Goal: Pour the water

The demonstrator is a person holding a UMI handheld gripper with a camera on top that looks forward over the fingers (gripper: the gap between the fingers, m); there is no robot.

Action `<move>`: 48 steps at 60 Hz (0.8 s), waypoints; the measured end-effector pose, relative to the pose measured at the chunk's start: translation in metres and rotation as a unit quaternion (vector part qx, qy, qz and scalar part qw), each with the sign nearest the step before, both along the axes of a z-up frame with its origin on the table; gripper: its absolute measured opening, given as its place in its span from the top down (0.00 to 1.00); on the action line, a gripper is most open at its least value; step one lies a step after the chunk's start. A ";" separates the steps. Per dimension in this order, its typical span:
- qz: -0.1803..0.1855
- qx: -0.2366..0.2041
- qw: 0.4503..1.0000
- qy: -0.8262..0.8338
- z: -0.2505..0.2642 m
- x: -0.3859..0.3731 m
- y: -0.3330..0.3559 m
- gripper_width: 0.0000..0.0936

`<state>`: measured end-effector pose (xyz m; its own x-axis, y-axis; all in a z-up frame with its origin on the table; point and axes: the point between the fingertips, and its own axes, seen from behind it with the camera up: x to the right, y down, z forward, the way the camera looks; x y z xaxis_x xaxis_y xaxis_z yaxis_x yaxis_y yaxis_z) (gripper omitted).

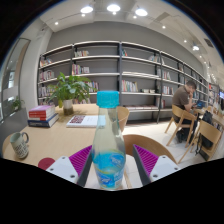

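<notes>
A clear plastic water bottle (pixel 109 145) with a blue cap and a blue label stands upright between my fingers, lifted above the round wooden table (pixel 50 140). My gripper (pixel 111 165) is shut on the bottle, the purple pads (pixel 80 158) pressing on its sides at the label. A grey mug (pixel 20 143) stands on the table to the left, beyond the fingers. The bottle's base is hidden below my fingers.
A stack of books (pixel 43 116) and a flat book (pixel 84 120) lie at the table's far side, with a potted plant (pixel 68 90) behind. Wooden chairs (pixel 183 122) stand to the right, where a person (pixel 184 98) sits at a desk. Bookshelves (pixel 120 75) line the back wall.
</notes>
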<state>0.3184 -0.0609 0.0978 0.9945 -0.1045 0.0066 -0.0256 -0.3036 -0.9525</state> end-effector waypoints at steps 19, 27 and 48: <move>0.007 0.075 0.997 -0.022 0.007 -0.005 0.016 0.58; 0.002 0.070 0.997 -0.033 0.005 -0.009 0.021 0.63; 0.022 0.024 0.956 -0.290 0.070 -0.075 0.022 0.64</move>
<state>0.2434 -0.0393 0.1680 0.8285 -0.0764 0.5548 0.5231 -0.2482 -0.8154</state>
